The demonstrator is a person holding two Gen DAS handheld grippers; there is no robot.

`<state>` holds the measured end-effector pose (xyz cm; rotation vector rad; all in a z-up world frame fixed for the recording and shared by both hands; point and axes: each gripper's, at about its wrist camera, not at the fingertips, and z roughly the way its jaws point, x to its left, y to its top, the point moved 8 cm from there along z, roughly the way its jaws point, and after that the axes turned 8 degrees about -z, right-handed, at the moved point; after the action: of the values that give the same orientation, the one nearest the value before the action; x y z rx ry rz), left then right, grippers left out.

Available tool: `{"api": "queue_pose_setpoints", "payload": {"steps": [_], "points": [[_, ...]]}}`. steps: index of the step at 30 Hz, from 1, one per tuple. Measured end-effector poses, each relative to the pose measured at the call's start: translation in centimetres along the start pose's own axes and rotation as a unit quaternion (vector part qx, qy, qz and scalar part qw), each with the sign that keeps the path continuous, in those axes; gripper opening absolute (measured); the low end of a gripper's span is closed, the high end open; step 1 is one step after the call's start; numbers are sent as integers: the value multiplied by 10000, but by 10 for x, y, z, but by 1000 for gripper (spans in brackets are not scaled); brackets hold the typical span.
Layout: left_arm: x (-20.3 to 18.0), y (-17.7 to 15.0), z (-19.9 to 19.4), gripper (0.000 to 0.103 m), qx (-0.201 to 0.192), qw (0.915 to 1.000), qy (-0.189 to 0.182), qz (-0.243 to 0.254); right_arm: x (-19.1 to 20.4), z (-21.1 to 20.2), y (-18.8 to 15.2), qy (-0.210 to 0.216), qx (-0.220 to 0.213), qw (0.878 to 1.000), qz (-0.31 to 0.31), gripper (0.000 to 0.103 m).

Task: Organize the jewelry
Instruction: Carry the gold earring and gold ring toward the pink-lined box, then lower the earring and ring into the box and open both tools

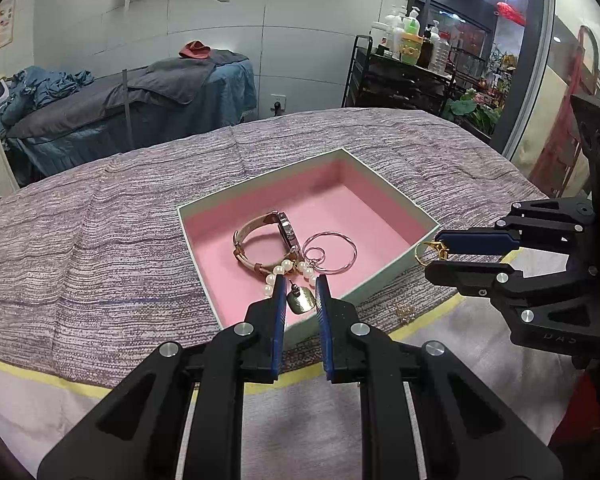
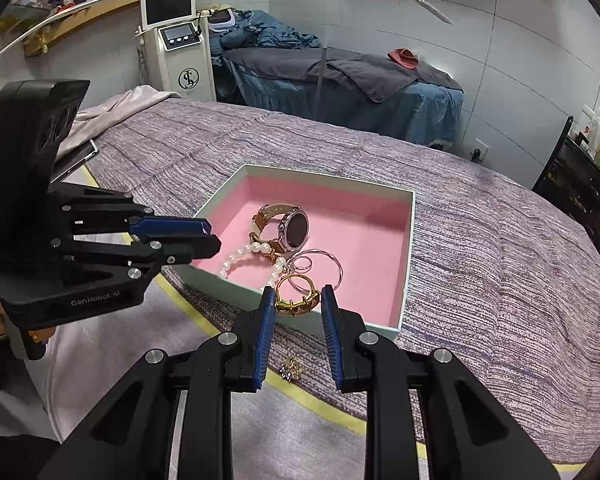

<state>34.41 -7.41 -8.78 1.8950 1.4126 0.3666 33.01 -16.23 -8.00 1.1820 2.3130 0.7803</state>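
Box: shallow open cardboard box with pale green walls and pink lining (image 1: 392, 280) sits on the bed, near its front edge.
In the box: a round-faced watch on a tan strap (image 2: 284, 228), a string of white pearls (image 2: 240, 258), and thin silver hoops (image 2: 320, 266), all bunched toward the near wall.
Left claw: left claw (image 1: 300, 286) hangs over the near wall of the box, its blue pads pinching a small gold disc earring with a dark stud (image 1: 301, 300). Narrow gap, firm hold.
Right claw: right claw (image 2: 298, 300) sits at the box's near edge, gripping a gold ring-shaped piece with ornate links (image 2: 296, 296) between its pads.
Outside the box: a small sparkly gold trinket (image 2: 291, 369) lies on the bedspread just in front of the box, apart from both claws.
Bed: purple-grey woven bedspread (image 1: 100, 232) with a yellow trim band (image 2: 324, 410) along the near side.
Beyond: a second bed in blue and grey covers (image 2: 340, 80) against the wall.
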Motion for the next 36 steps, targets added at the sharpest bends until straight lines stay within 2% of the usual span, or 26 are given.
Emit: {"api": "queue_pose_setpoints", "payload": {"steps": [8, 18, 27, 33, 35, 36], "points": [[2, 8, 40, 15, 688, 9965, -379, -293, -16, 39, 14, 87, 337, 9993, 164, 23], [7, 12, 69, 15, 1171, 9921, -337, -284, -20, 79, 14, 86, 888, 9960, -15, 23], [6, 4, 82, 15, 1422, 9893, -259, -177, -19, 95, 13, 17, 1221, 9919, -343, 23], [3, 6, 85, 15, 1435, 9892, -246, -174, -17, 96, 12, -28, 1276, 9907, -481, 24], [3, 6, 85, 15, 1434, 9892, -237, -177, -17, 94, 12, -40, 1260, 9907, -508, 27], [5, 5, 84, 15, 1426, 9893, -240, -195, -17, 93, 12, -50, 1248, 9907, -543, 32]]}}
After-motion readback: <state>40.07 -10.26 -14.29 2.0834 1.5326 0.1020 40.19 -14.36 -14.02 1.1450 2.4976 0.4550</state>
